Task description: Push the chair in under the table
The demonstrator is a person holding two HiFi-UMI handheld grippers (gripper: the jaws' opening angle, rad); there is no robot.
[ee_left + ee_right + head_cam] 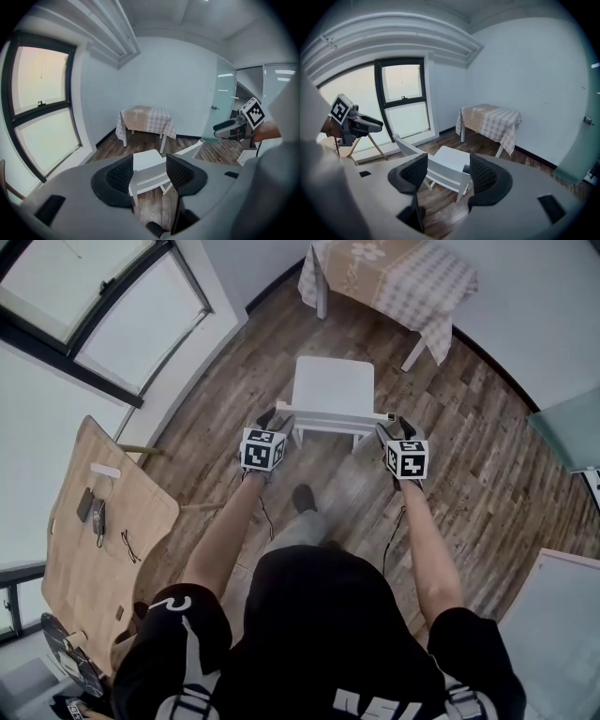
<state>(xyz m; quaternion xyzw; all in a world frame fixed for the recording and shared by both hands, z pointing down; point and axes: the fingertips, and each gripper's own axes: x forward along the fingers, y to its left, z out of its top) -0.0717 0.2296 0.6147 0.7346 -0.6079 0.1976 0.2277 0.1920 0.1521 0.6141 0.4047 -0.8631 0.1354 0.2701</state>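
We prepare the grasp; left gripper (274,420) and right gripper (394,430), jaws apart, flank the white chair (333,390) backrest; next we clamp, then push toward the table (417,287).

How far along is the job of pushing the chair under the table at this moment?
Done: nothing yet; the chair stands clear of the table. In hand: the left gripper and right gripper, jaws apart, are at the two ends of its backrest. Left: grip it and push it under.
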